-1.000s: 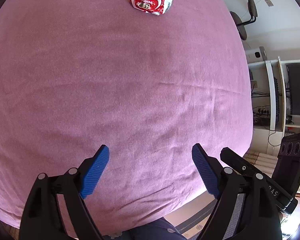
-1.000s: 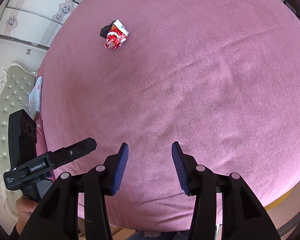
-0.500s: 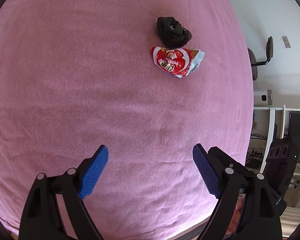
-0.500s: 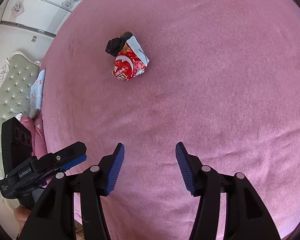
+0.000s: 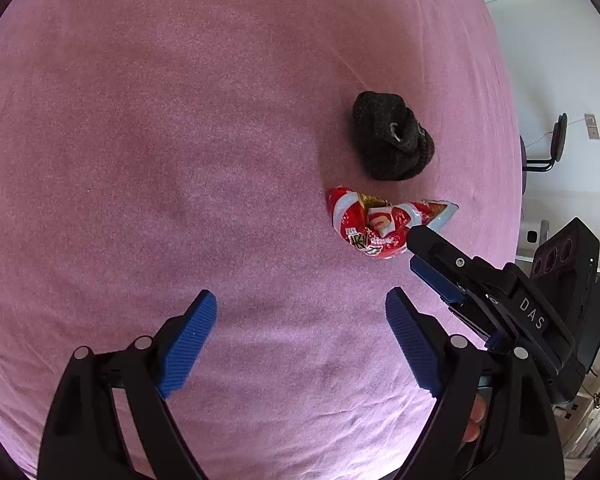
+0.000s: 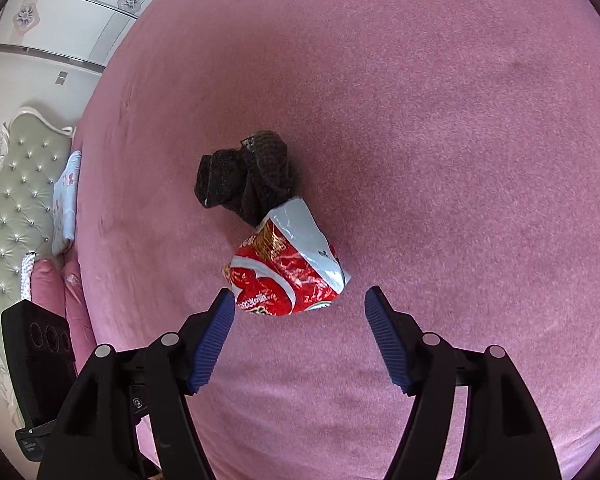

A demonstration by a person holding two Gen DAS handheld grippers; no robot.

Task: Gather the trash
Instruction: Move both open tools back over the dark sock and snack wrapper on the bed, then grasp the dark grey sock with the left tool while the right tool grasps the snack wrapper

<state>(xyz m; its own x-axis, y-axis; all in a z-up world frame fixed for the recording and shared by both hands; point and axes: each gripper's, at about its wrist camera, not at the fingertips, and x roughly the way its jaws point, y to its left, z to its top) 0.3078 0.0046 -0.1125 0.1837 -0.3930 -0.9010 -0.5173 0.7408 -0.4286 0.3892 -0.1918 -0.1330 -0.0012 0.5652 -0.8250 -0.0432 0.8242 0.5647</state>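
1. Gripper tips first: the right gripper [image 6: 300, 322] has its blue ribbed pads spreading apart, with nothing pressed between them; the lower edge of the snack wrapper [image 6: 286, 276] sits just ahead of the gap, nearer the left-side pad.
2. The left gripper [image 5: 302, 326] stands wide open and empty over bare pink bedspread [image 5: 180, 140].
3. In the left wrist view the right gripper's black body crosses the lower right, marked "DAS", its tip over the wrapper's edge.
4. The wrapper is crumpled, red and white with a silver-white inner flap; its print includes Chinese characters, too creased to read.
5. Touching the wrapper's far end lies a dark balled-up sock [image 6: 246, 178].
6. Beyond the bed, a tufted grey-green headboard [image 6: 18, 208] with pillows, and patterned wardrobe doors.
7. The left gripper's body, seen lower left in the right wrist view, bears small writing too tiny to read.
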